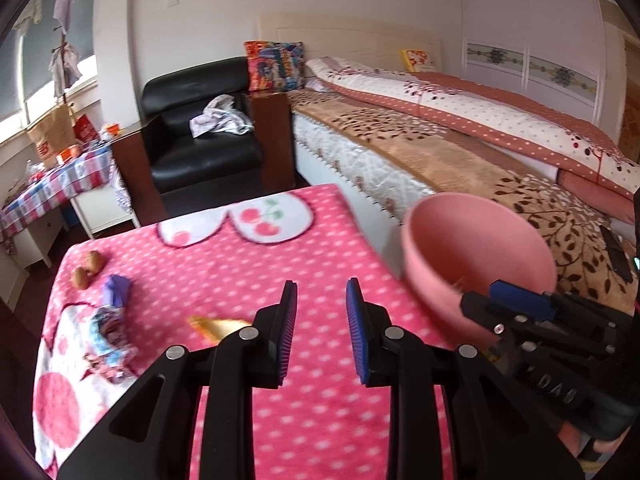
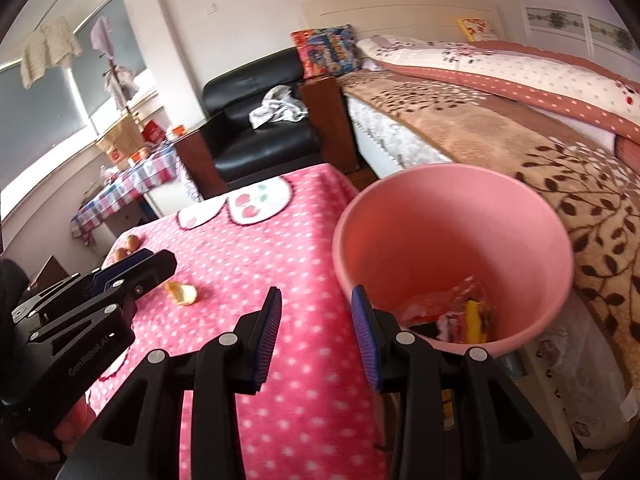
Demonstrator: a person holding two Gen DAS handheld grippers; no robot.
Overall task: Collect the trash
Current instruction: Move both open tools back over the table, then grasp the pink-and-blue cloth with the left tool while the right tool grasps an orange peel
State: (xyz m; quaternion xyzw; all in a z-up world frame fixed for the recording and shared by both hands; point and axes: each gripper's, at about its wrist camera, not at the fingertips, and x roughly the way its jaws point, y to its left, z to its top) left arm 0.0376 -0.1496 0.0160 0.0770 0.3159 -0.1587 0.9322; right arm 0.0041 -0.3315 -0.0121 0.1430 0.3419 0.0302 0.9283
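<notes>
The left tongs (image 1: 321, 308) are released, with a clear gap between the blue ribbed pads and nothing in it. The right tongs (image 2: 316, 316) are also released and empty; they stand at the near rim of the pink bin (image 2: 452, 256).

The bin is round, smooth plastic, and its mouth tilts toward the camera in the right wrist view. It stands at the right edge of the tabletop (image 2: 280, 360), between this and the bed (image 2: 520, 140). At the bottom of the bin lie crumpled wrappers (image 2: 460, 312), orange, yellow and white.

On the tabletop, which is covered by a fluffy pink blanket with white dots and cherry pictures, some trash remains. A yellow-orange peel (image 1: 216, 326) lies just at 9 o'clock from the left tongs; its long axis runs left to right, with the pointed end to the left. Farther at 9 o'clock is a crumpled wrapper (image 1: 110, 340), pale blue and pink, whose long axis runs from near to far. A purple wrapper (image 1: 116, 290) lies just beyond it, and two brown nuts (image 1: 88, 268) lie near the far left corner, close beside each other.

Beyond the tabletop, at 12 o'clock, stands a black leather armchair (image 1: 200, 132) with a white cloth (image 1: 220, 118) on its seat.
</notes>
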